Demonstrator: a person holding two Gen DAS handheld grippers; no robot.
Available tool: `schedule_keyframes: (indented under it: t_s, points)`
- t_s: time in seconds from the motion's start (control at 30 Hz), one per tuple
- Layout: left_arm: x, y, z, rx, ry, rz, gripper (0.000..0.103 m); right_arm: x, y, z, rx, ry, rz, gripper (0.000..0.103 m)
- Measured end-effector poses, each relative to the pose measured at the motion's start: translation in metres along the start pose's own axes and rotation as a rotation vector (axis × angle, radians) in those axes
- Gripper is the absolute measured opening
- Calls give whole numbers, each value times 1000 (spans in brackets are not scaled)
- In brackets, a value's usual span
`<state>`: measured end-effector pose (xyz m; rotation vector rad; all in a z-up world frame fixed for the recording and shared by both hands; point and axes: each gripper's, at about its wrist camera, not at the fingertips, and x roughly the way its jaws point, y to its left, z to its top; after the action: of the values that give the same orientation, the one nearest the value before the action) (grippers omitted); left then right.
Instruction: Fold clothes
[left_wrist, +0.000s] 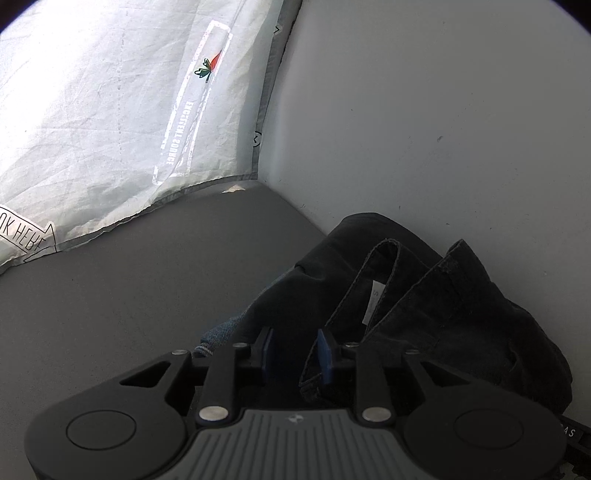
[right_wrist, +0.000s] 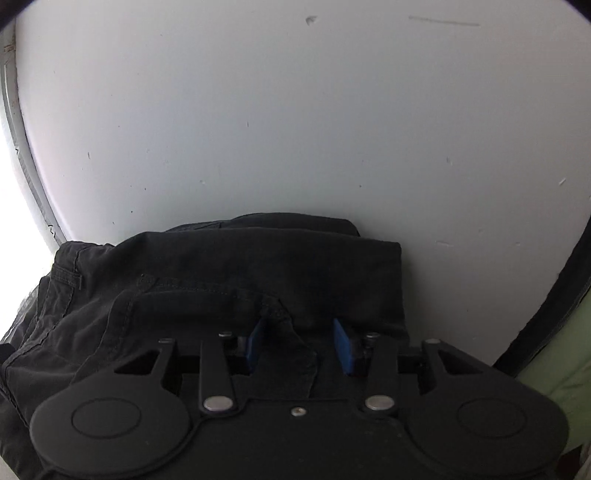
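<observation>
Black trousers (left_wrist: 424, 295) bunched at back edge of grey surface (left_wrist: 129, 314), pressed against white wall (left_wrist: 443, 110). We see waistband loop and small white size label (left_wrist: 373, 301) facing up. Left gripper (left_wrist: 295, 354) hovers over near edge of trousers, blue pads (left_wrist: 325, 354) apart, nothing clamped. Right gripper (right_wrist: 298, 345) low over same trousers (right_wrist: 221, 280), jaws apart, raised fold of black cloth between pads, not pinched. Pale printed sheet (left_wrist: 92, 110) hangs at far left corner. Denim scrap (left_wrist: 221, 330) peeks beside left gripper.
</observation>
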<state>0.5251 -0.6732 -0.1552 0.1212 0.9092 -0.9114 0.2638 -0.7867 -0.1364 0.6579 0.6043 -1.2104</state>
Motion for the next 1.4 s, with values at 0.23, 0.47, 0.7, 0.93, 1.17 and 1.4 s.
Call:
schedule_keyframes:
  t_s: [0.23, 0.47, 0.7, 0.93, 1.17, 1.4]
  points:
    - [-28, -2, 6, -26, -18, 34, 30, 2, -18, 5, 44, 146, 37, 51]
    - [-122, 8, -13, -28, -117, 106, 48, -53, -3, -13, -30, 114, 107, 61]
    - [-241, 23, -62, -43, -258, 245, 79, -76, 16, -3, -141, 53, 258, 80]
    - [-355, 29, -139, -107, -427, 373, 99, -167, 31, -37, -326, -50, 454, 96]
    - [-457, 32, -232, -223, -567, 435, 103, -270, 21, -101, -464, -182, 635, 101]
    - [-541, 19, -322, -209, -636, 603, 103, -359, -17, -174, -514, -192, 825, 102]
